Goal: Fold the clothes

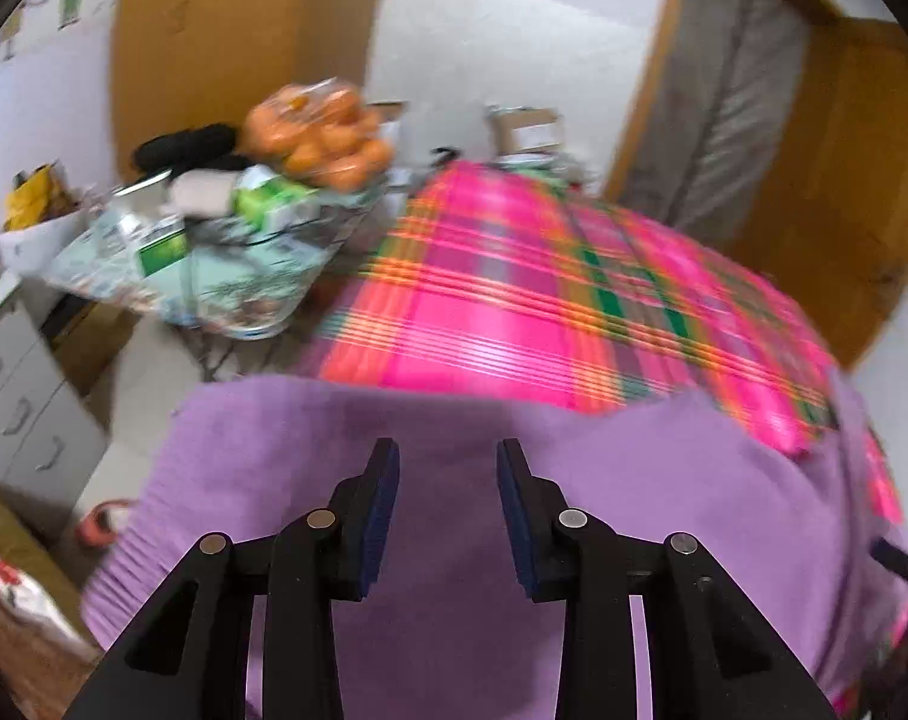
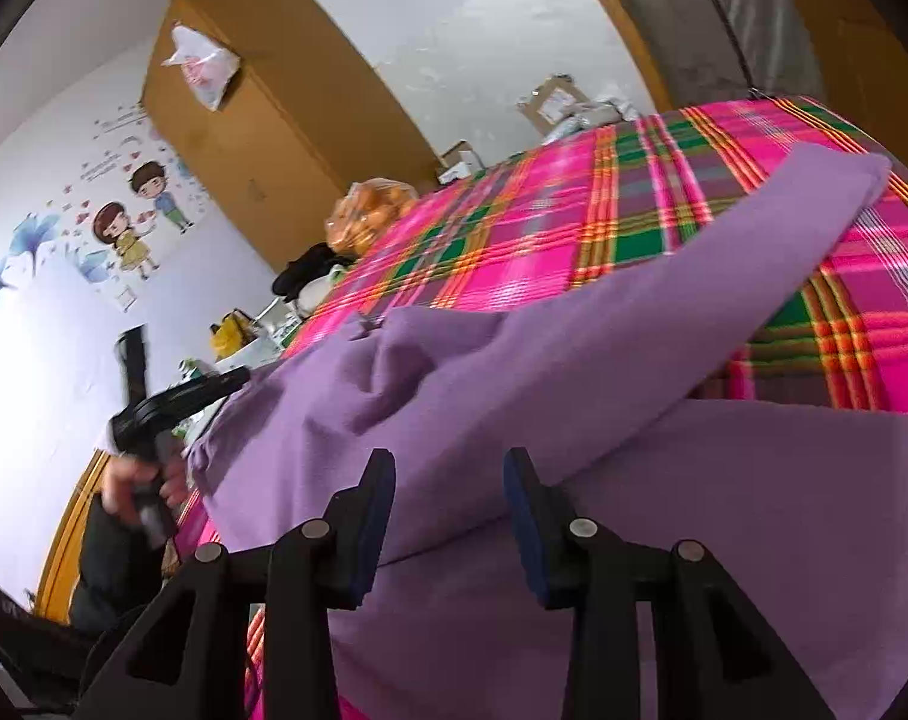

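Purple knit, soft and light by the look of it, the sweater point(image 2: 514, 372) lies spread on the pink plaid bedcover point(image 2: 514, 228), one sleeve reaching toward two o'clock in the right wrist view and the body rumpled into loose folds at ten o'clock. It should drape and slump rather than hold a crease, so I judge the ribbed hem point(image 1: 130, 546), at eight o'clock in the left wrist view, or a sleeve cuff the surest places to pinch. Both claws stand apart with nothing between the pads: the left gripper point(image 1: 448, 456) hovers over the sweater's body, and the right gripper point(image 2: 448, 462) hangs over the sleeve's base. A bag of oranges point(image 1: 322, 138) sits on a cluttered side table at eleven o'clock. No brand, label or writing is legible; the green cartons are blurred.
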A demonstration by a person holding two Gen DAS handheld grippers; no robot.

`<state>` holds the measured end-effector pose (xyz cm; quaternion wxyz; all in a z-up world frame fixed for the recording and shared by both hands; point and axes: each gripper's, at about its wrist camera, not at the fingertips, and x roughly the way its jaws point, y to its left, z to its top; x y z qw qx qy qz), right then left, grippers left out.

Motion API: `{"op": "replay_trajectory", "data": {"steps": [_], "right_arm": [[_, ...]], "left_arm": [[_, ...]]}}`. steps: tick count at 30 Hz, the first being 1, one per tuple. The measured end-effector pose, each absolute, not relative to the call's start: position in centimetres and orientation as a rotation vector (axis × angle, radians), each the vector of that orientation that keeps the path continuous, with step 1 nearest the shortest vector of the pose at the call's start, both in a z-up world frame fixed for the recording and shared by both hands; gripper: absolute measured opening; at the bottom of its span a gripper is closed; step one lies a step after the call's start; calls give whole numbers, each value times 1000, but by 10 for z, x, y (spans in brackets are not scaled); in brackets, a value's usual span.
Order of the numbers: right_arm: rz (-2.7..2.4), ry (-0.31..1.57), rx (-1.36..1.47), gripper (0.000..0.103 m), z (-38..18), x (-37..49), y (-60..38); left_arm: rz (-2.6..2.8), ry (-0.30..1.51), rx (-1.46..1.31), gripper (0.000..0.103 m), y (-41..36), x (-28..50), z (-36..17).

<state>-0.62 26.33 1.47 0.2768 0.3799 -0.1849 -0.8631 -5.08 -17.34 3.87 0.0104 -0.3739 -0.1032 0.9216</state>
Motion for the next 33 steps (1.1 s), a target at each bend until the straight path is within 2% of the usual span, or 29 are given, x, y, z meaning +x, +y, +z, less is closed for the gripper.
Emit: {"op": "replay_trajectory", "data": {"steps": [7,17,26,29,33], "right_arm": [[-2330,-511,1027,38,15,-1,269],[-2319,-521,1015,38,14,2,272],[-2218,-392,1002,38,20,24,237],[-2164,-354,1026,38,16,34,223],[-2114,-331,1045,38,10,40,209]], "left_arm": [[2798,-268,-1180,35,-144,-19,14],[2853,-269,-1147,35,-182,62,11],[2889,-237,-1086,35,-162,69,19],[3005,-387,-1068,35,-194,75,22],[3117,-703,-1098,35,-252,80,19]]}}
